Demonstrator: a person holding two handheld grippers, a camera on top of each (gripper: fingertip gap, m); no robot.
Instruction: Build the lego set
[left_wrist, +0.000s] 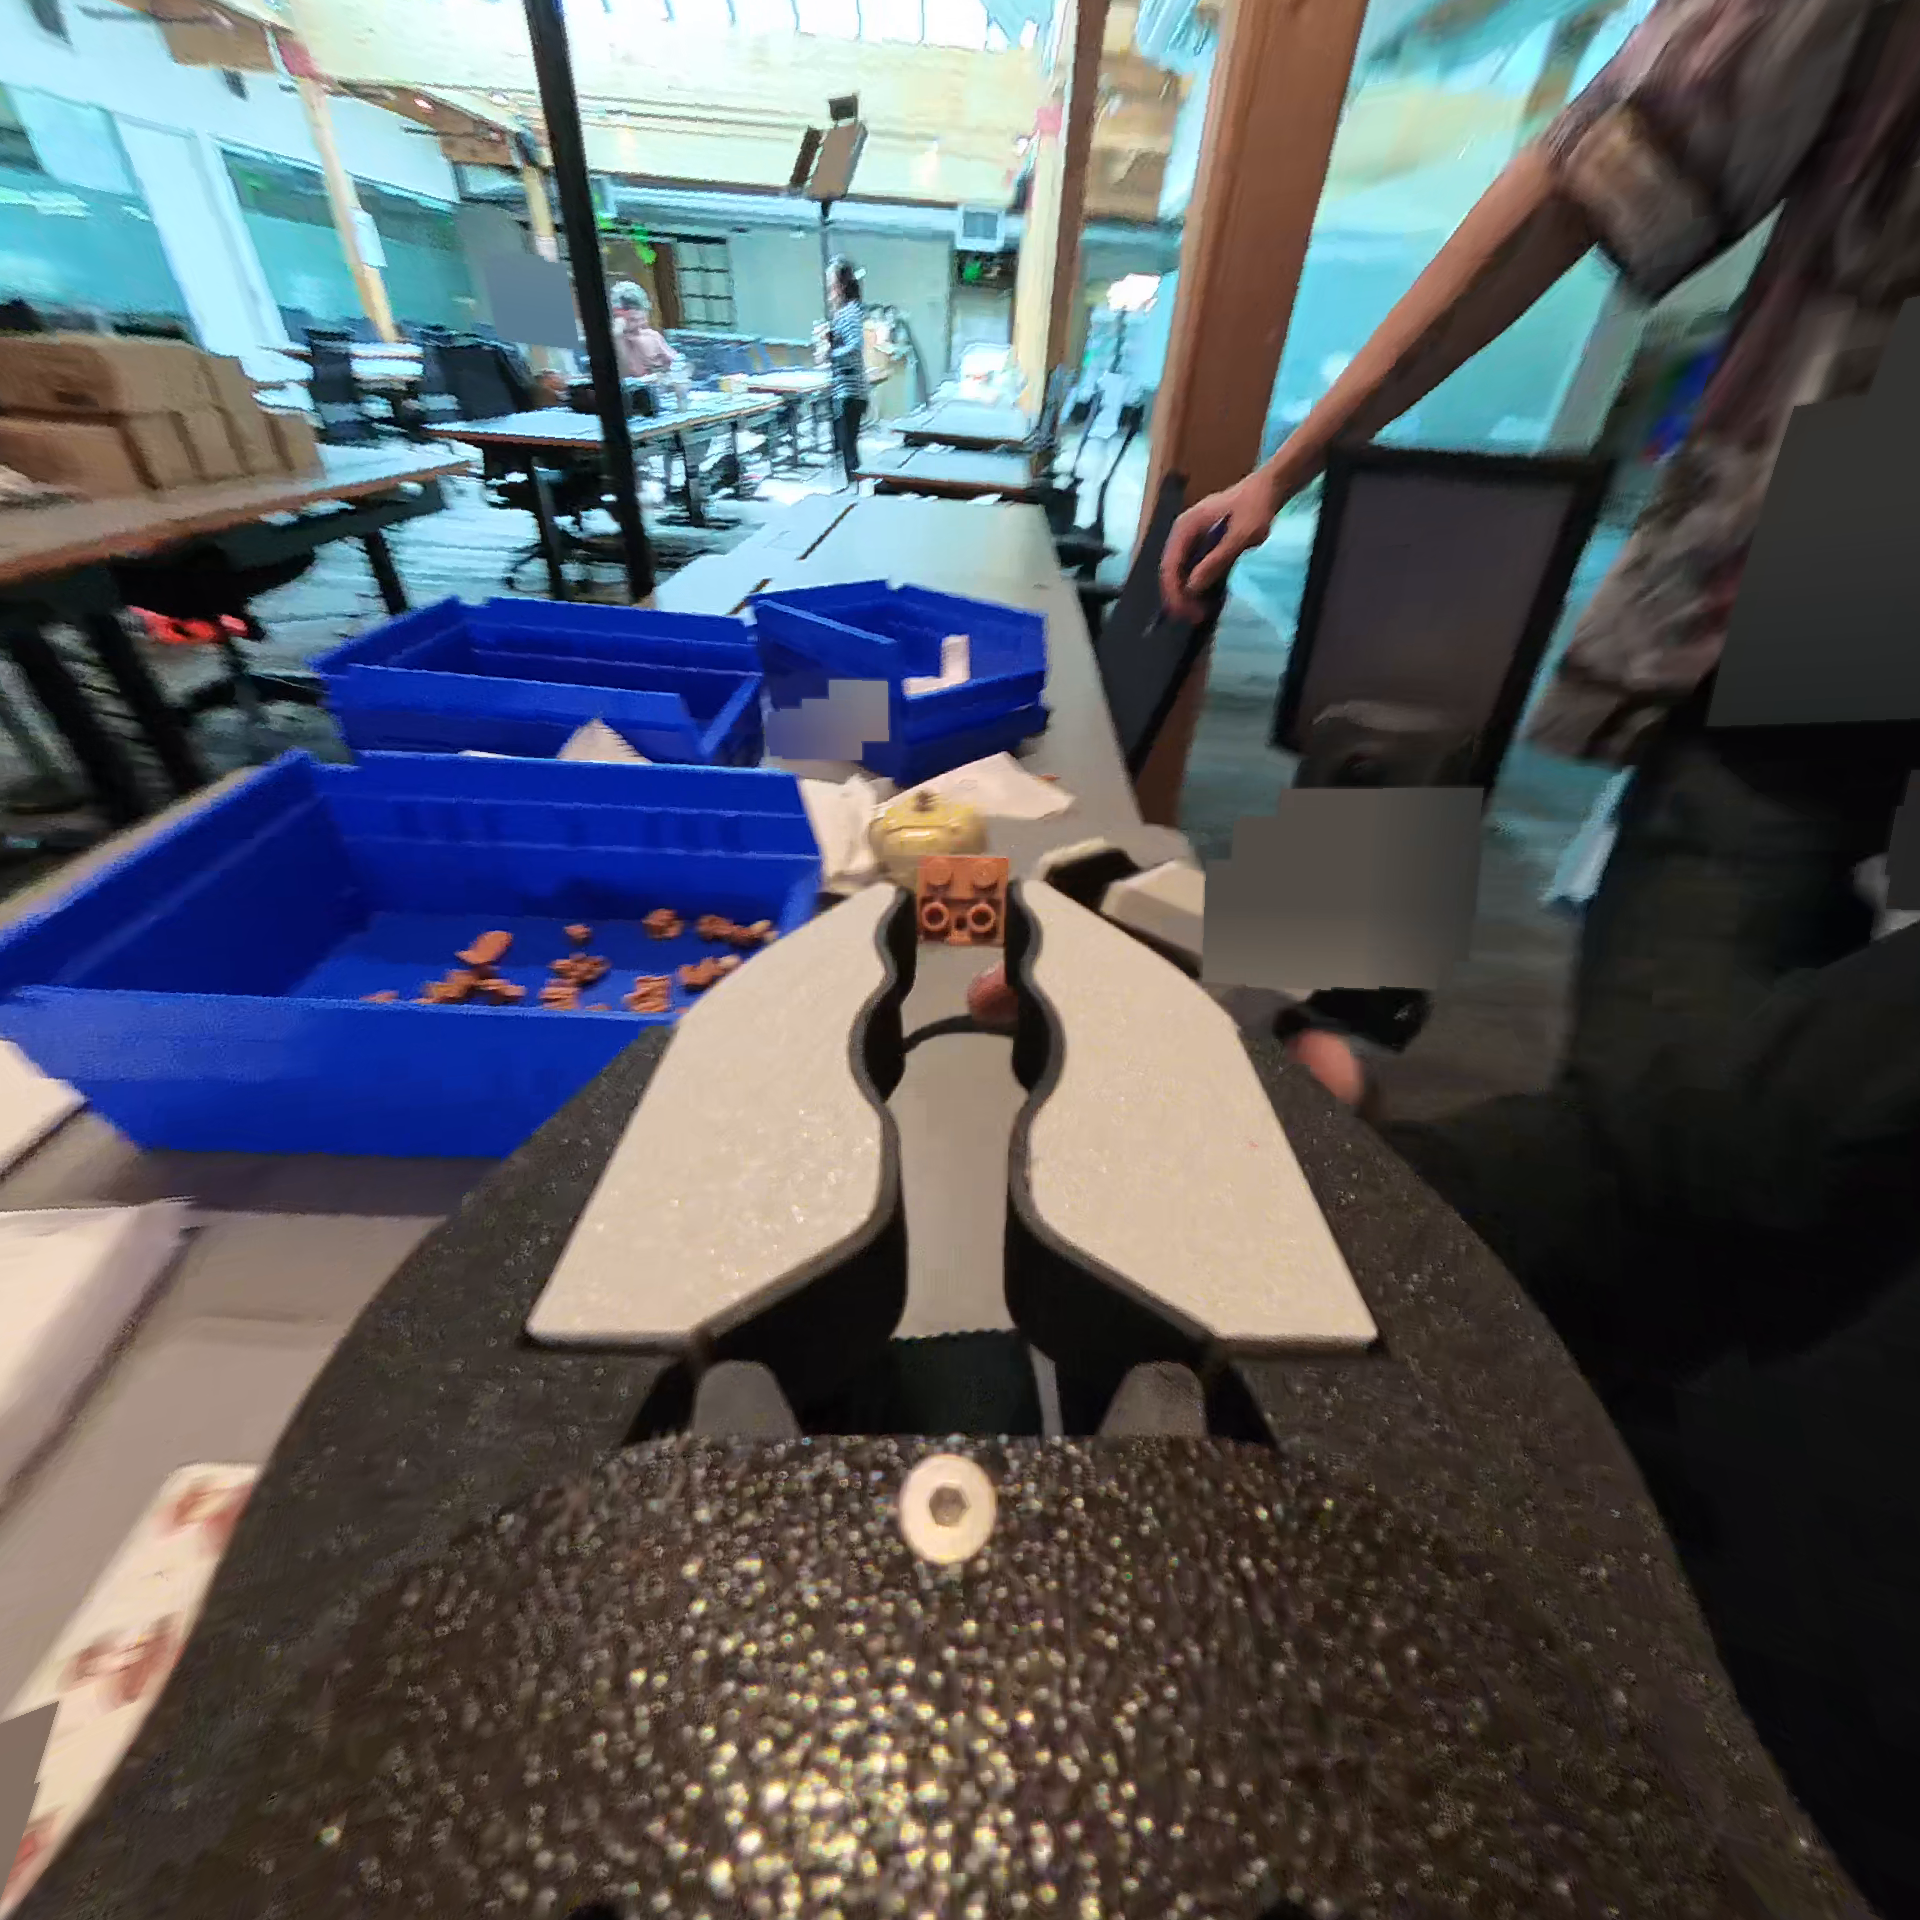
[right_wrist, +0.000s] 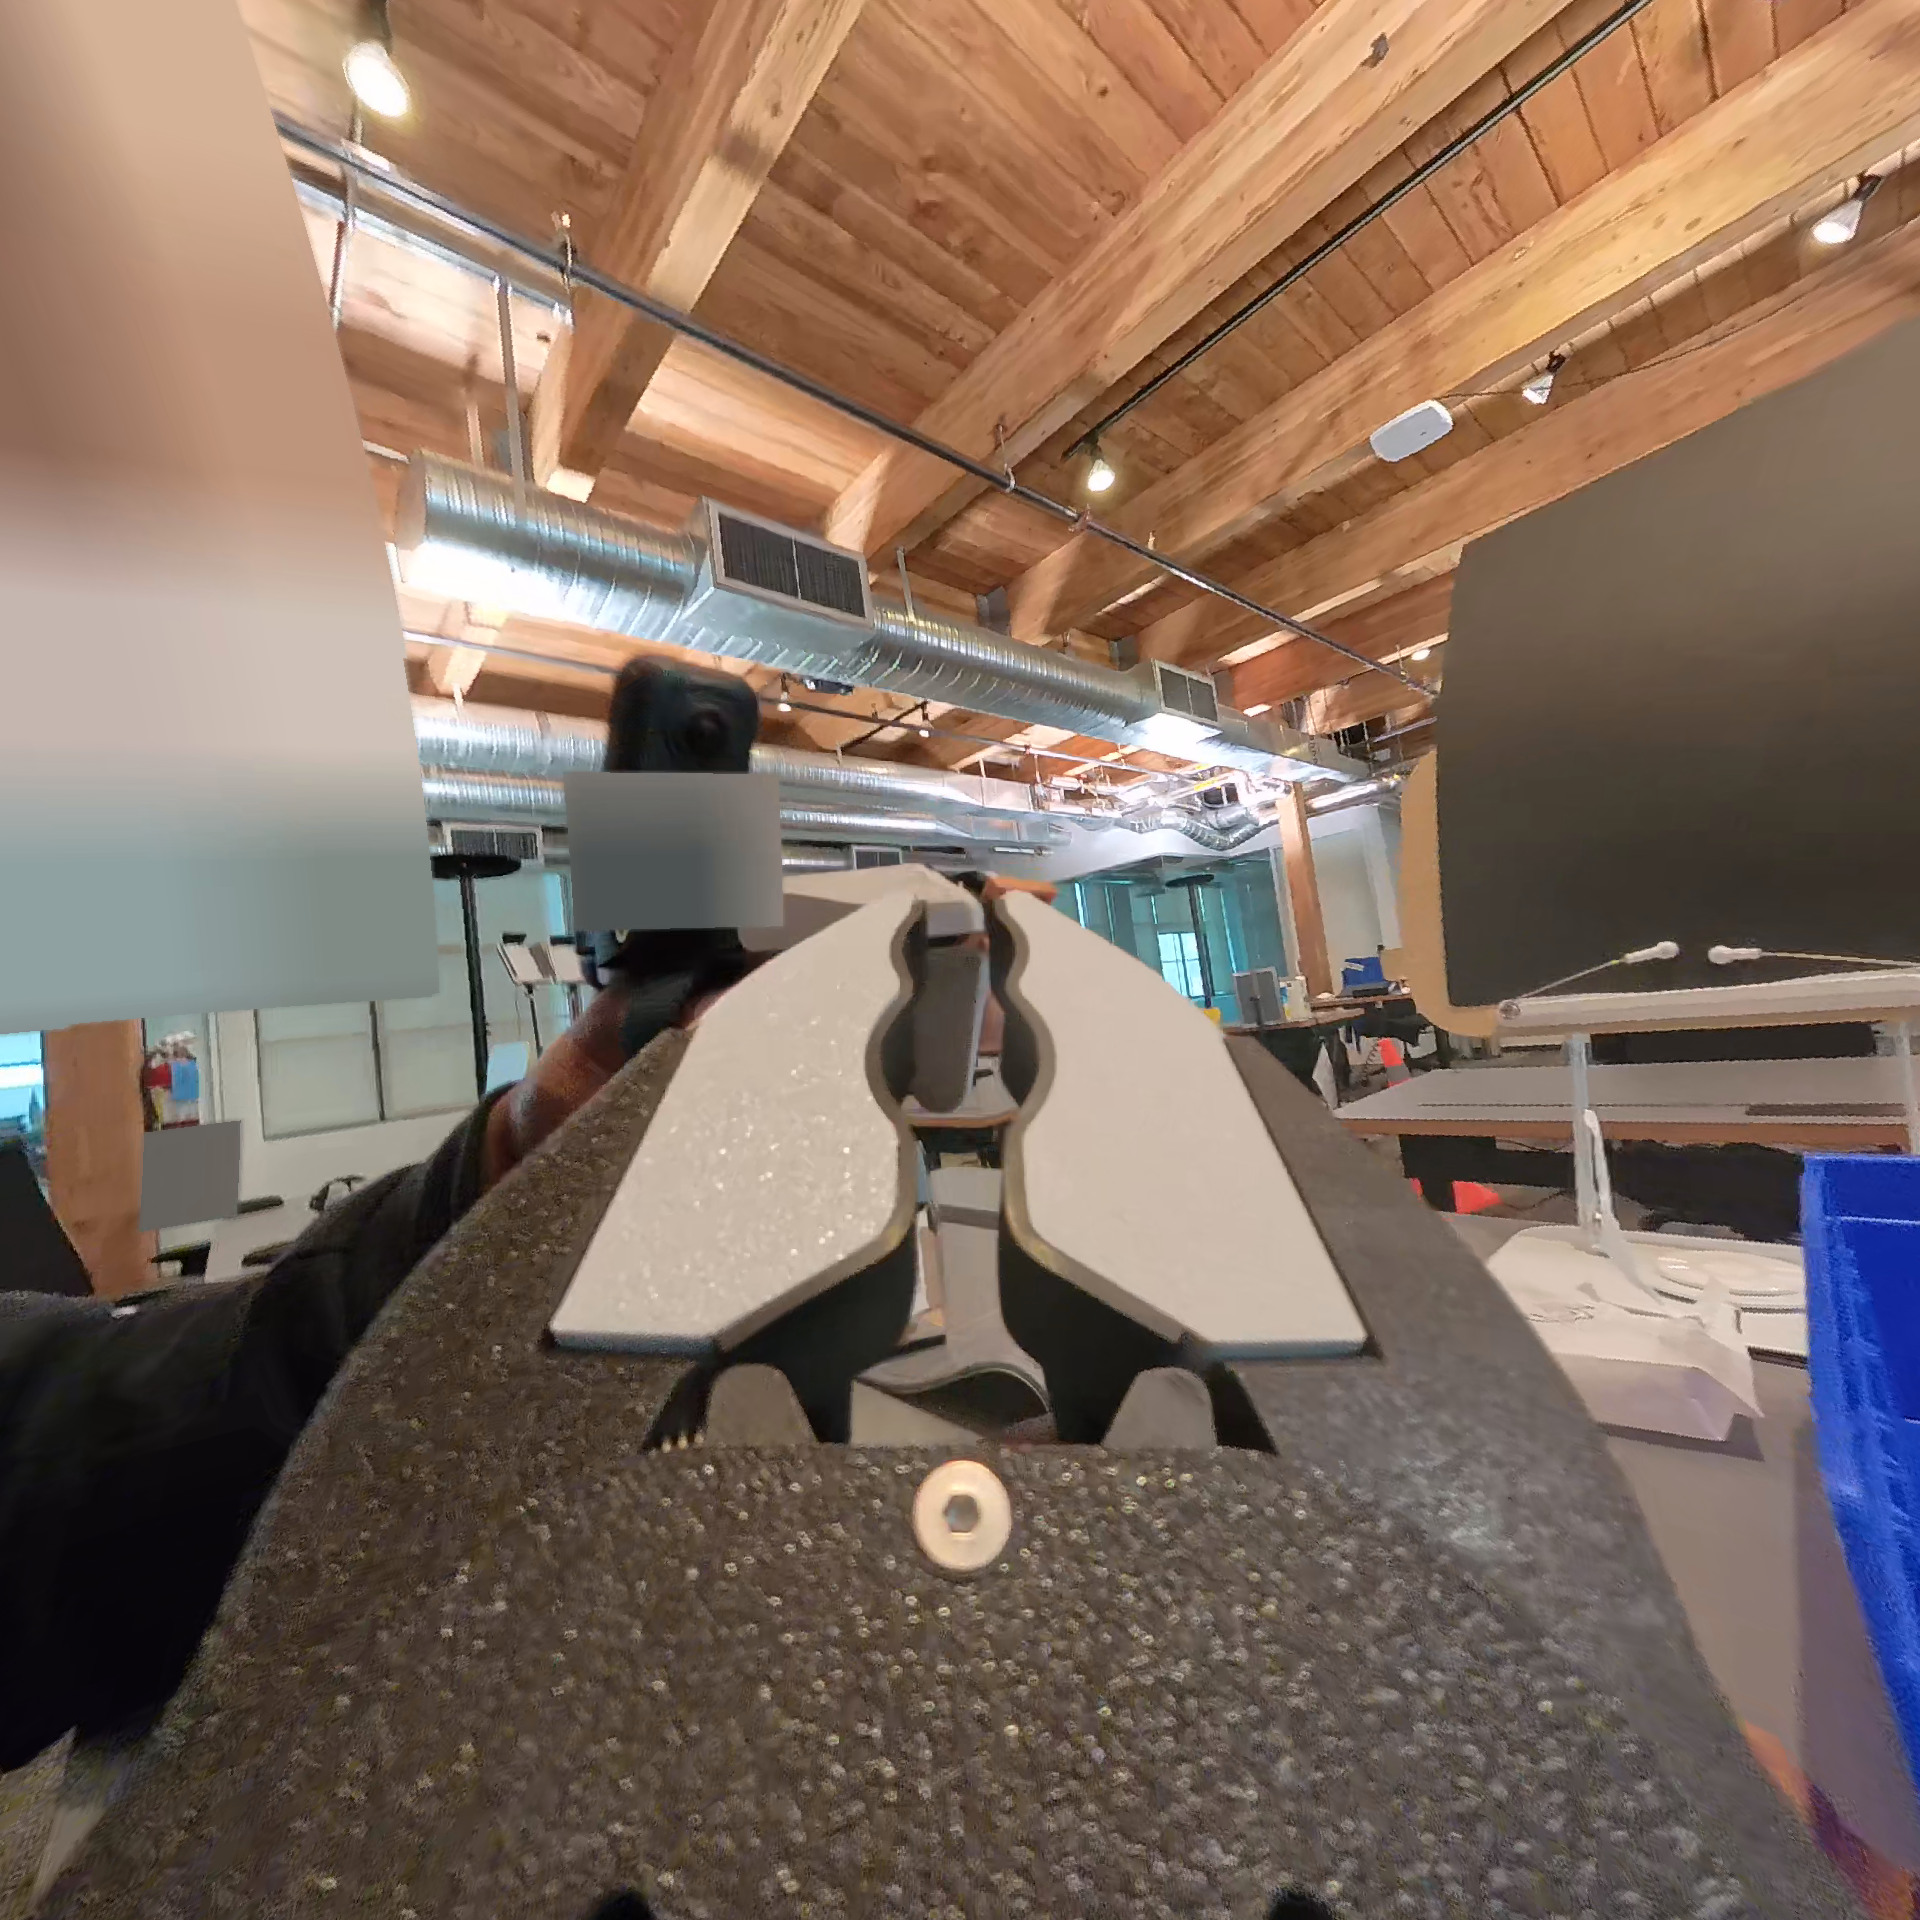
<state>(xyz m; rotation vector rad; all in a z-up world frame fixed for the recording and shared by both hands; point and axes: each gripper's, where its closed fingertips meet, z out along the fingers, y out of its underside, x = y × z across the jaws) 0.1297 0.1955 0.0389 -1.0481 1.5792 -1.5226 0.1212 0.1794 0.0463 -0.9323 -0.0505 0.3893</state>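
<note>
1. The left gripper (left_wrist: 961, 914) is closed on a small orange-brown toy brick (left_wrist: 961, 900). Both pale fingertips press its sides, and the brick stands upright at the very tips, its studs and round underside tubes both showing.
2. Just left of the left gripper, a large blue bin (left_wrist: 208, 904) sits on the bench (left_wrist: 312, 1288) near its left edge. Its floor carries a scatter of orange-brown pieces (left_wrist: 582, 971) of the same colour as the held brick.
3. Beyond that bin stand two more blue bins (left_wrist: 540, 675), one behind it and one to the right of that.
4. A yellowish rounded object (left_wrist: 928, 829) rests on white paper (left_wrist: 987, 790) on the bench, just beyond the held brick.
5. The right gripper (right_wrist: 954, 920) points upward toward a wooden ceiling (right_wrist: 935, 208) with metal ducts. Its fingertips stand a little apart, and the other gripper's pale finger lies right at the gap. An orange-brown bit shows just past the tips; whether the pads press on anything, I cannot tell.
6. In the left wrist view, the right gripper's tips (left_wrist: 1132, 883) lie just to the right of the held brick.
7. A blue bin's wall (right_wrist: 1860, 1403) shows at the right edge of the right wrist view.
8. A person's arm (left_wrist: 1403, 395) reaches in over the bench's far right edge.
</note>
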